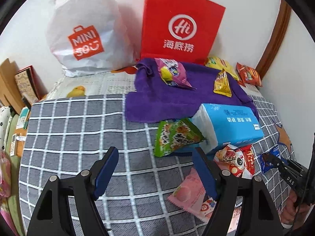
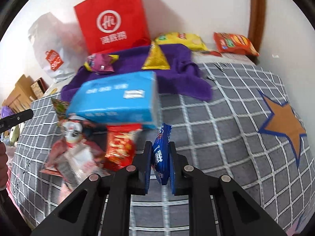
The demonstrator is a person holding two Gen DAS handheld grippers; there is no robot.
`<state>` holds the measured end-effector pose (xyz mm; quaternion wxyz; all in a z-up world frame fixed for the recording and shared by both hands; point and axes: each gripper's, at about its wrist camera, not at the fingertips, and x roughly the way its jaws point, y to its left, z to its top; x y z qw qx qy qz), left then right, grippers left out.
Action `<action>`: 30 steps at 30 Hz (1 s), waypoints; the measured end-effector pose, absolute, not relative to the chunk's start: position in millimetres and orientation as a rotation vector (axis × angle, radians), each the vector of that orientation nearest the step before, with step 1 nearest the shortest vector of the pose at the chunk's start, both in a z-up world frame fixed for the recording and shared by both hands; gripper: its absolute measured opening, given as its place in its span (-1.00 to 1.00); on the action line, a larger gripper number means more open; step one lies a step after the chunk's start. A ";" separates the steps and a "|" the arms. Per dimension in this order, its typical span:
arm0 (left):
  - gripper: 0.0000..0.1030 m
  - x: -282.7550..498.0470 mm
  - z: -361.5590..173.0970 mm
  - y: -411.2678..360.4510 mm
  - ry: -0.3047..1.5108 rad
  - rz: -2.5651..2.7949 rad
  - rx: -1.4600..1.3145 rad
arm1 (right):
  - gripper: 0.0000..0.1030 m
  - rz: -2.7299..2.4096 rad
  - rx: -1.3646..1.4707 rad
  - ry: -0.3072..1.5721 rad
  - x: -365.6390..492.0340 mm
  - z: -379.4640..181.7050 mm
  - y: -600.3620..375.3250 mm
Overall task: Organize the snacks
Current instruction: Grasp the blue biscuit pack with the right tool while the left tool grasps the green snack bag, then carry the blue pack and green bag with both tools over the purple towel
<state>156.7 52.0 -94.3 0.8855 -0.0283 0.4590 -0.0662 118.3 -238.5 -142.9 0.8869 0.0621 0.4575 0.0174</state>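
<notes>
Pinching the blue cookie packet point(image 2: 161, 153) edgewise beside the tissue pack point(image 2: 116, 100), the right gripper point(image 2: 160, 163) risks it slipping; left gripper point(image 1: 151, 169) hangs released.

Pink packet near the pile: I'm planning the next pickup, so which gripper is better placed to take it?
Left. The left gripper is open, with the pink packet beside its finger; the right gripper is shut on the blue packet.

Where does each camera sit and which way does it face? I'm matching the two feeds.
Left wrist: behind the open left claw, facing the checked blanket and wall; right claw at the edge.
Right wrist: behind the right claw, shut on a blue packet.
Shared: red bag, tissue pack.
</notes>
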 end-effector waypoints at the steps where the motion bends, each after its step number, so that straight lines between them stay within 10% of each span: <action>1: 0.47 159.0 -96.3 49.2 0.958 -0.139 -0.058 | -0.70 0.035 0.139 0.953 118.7 -144.9 -242.0; 22: 0.48 226.0 -156.3 8.2 1.049 -0.172 0.018 | -0.69 0.096 0.181 0.947 138.2 -155.4 -260.5; 25: 0.01 227.2 -155.8 8.7 1.049 -0.173 0.011 | -0.70 0.099 0.174 0.943 139.8 -155.1 -259.2; 30: -0.09 219.9 -148.9 12.8 1.043 -0.200 0.001 | -0.71 0.101 0.180 0.935 139.7 -152.6 -257.8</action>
